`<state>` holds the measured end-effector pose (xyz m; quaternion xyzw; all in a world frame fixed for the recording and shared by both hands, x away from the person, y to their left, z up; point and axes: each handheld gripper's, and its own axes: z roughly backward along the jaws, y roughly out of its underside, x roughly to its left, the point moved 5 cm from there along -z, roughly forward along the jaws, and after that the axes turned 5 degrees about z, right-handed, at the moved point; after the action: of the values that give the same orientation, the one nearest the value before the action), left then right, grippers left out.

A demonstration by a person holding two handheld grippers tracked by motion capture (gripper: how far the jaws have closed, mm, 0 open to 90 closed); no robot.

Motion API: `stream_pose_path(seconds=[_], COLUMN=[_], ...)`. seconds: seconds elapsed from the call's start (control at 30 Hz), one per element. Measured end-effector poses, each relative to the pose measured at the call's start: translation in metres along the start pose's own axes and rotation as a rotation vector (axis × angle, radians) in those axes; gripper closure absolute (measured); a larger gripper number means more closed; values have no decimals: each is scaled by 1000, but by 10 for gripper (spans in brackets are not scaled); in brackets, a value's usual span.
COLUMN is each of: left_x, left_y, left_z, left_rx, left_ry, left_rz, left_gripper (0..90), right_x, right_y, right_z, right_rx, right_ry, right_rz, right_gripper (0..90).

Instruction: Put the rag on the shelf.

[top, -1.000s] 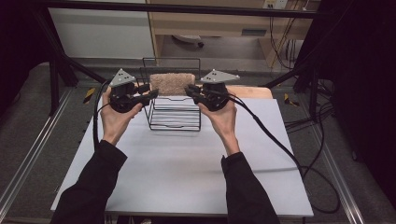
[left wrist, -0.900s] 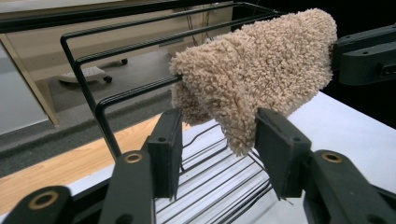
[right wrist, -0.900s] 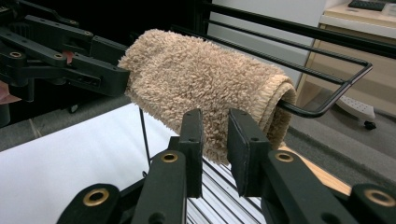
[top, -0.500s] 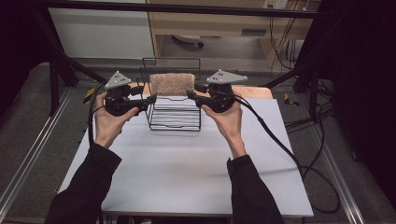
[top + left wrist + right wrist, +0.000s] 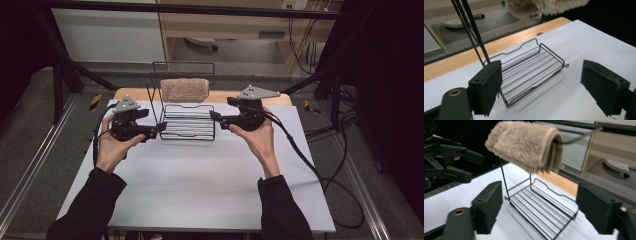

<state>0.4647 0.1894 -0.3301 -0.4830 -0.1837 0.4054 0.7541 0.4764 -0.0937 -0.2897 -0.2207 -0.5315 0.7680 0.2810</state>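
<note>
**Both hand-held grippers let go; towel left on the rack**

Nearest me, my forearms come in over the white counter (image 5: 200,185), bare in front of the work.

Left hand-held gripper (image 5: 159,128): released. Its jaws have just been opening, and from its own camera they stand wide with nothing between them, only the rack's tray and counter beyond. Against the earlier frames it has dropped from beside the towel to the tray's left corner, close by the wire but, as far as I can tell, not gripping it.

Right hand-held gripper (image 5: 214,118): also released, jaws just been opening, nothing between the pads. It has drawn back to the right of the rack and sits near the tray's right edge, apart from the towel.

Rack (image 5: 189,122): upright on the counter between the two grippers, tray flat.

Towel (image 5: 184,90): folded, draped over the rack's top bar, hanging free above the tray. The right gripper view shows it folded over the bar, no pad touching it.

Judgement: the hanging step looks done; the towel holds on the bar unaided. What remains is to clear both hands without knocking the rack.
</note>
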Motion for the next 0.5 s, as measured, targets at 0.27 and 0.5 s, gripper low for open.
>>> stream_pose_path(seconds=[0.27,0.5], left_x=[0,3], left_y=[30,55], left_z=[1,3], left_rx=[41,56], left_ry=[16,29], left_rz=[3,15], left_gripper=[114,85], right_x=[-16,-28], right_y=[33,69], right_z=[24,42], right_rx=[15,55], right_ry=[7,8], right_rz=[-39,-79], right_gripper=[93,64])
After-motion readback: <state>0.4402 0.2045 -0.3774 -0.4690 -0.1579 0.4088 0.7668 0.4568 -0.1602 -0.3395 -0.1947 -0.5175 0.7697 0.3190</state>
